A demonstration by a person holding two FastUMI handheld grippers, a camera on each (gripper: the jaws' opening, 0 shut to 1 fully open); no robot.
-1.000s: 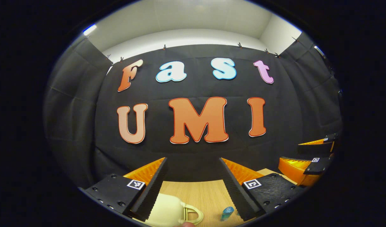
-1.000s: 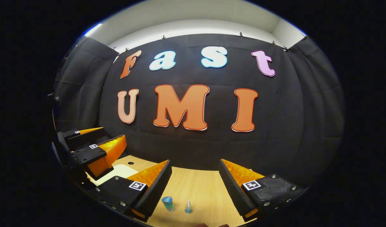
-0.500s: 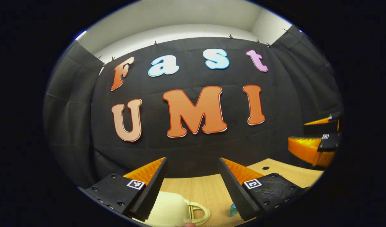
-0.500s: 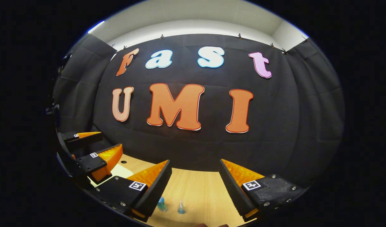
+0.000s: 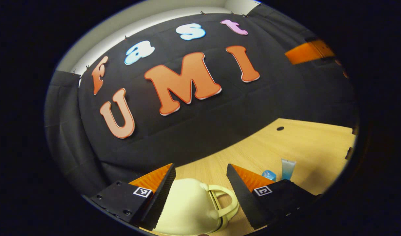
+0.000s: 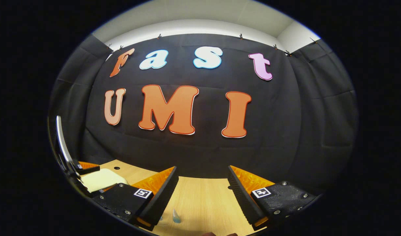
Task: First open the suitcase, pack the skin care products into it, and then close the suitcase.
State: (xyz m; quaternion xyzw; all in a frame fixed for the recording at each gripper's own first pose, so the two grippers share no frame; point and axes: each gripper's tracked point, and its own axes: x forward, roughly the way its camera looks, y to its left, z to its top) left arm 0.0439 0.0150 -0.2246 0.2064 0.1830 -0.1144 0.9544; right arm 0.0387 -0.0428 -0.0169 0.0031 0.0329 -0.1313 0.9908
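The suitcase [image 5: 187, 209], a small cream-coloured case with a rounded shell and a loop handle [image 5: 225, 203] of the same cream, lay closed on the light wooden worktop [image 5: 305, 144], low in the left gripper view. It sat between and just beyond the fingers of the left tongs [image 5: 200, 170], nearer the left-hand finger, with the handle pointing toward the right-hand one. The left tongs stood wide open with nothing held, and whether either finger touched the shell could not be told.

To the right of the suitcase, beyond the right-hand finger, two skin care items stood on the worktop: a pale blue tube [image 5: 288, 168] upright on its cap, and just beside it a small blue bottle [image 5: 269, 174], partly hidden by the finger. A dark round hole [image 5: 280, 128] showed in the worktop farther back, near the black cloth wall.

In the right gripper view the right tongs [image 6: 202, 172] were also wide open and empty, held above the worktop. The small end of a pale blue item [image 6: 176, 217] showed low between the fingers. At the far left of that view the cream suitcase appeared again, with part of the left tongs over it.
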